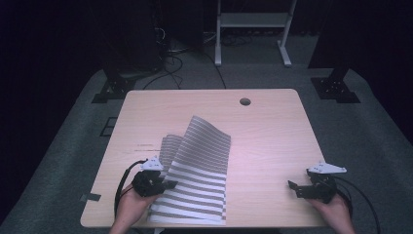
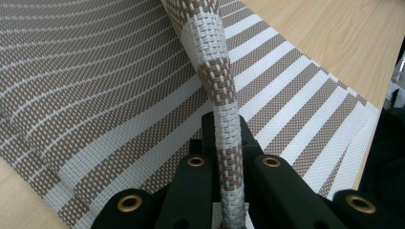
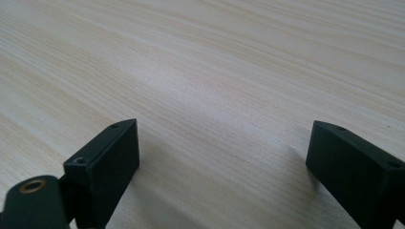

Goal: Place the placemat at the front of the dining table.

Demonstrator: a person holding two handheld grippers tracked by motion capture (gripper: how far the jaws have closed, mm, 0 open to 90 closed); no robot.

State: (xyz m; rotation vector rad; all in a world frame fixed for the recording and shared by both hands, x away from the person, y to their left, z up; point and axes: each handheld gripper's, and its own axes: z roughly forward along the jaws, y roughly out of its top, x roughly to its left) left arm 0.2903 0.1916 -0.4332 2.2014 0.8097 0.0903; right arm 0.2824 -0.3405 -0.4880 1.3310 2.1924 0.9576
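- Woven placemat with brown and white stripes (image 1: pixel 197 170), lying on the light wooden table (image 1: pixel 272 131) left of centre in the high view, near edge close to the bottom rim of the table.
- Left edge of that mat lifted off the wood and curled over, far part arching upward toward the middle of the frame, rest flat.
- Left gripper (image 1: pixel 168 184), black with a grey three-cornered plate on top, at lower left of the high view, held in the person's left hand (image 1: pixel 127 210), black cable looping off to its left.
- Jaws pressed tight on the raised edge of the mat; in the left gripper view (image 2: pixel 228 191) the pinched strip of weave (image 2: pixel 220 90) stands up from between them at bottom centre and rises to the top of the frame.
- Behind that strip, more striped weave spread across the left and centre of the left gripper view, bare wood in the upper right corner.
- Right gripper (image 1: pixel 291 186), same build, at lower right of the high view in the person's right hand (image 1: pixel 336 209), well apart from the mat, over bare table.
- Jaws standing wide, nothing between them; in the right gripper view (image 3: pixel 222 157) one black jaw at lower left, the other at lower right, pale wood grain between and beyond.
- Round cable hole (image 1: pixel 245 102) in the table near its far edge, upper centre of the high view.
- Dark grey carpet (image 1: pixel 375 146) around the table, white frame legs (image 1: pixel 253 22) at top centre.
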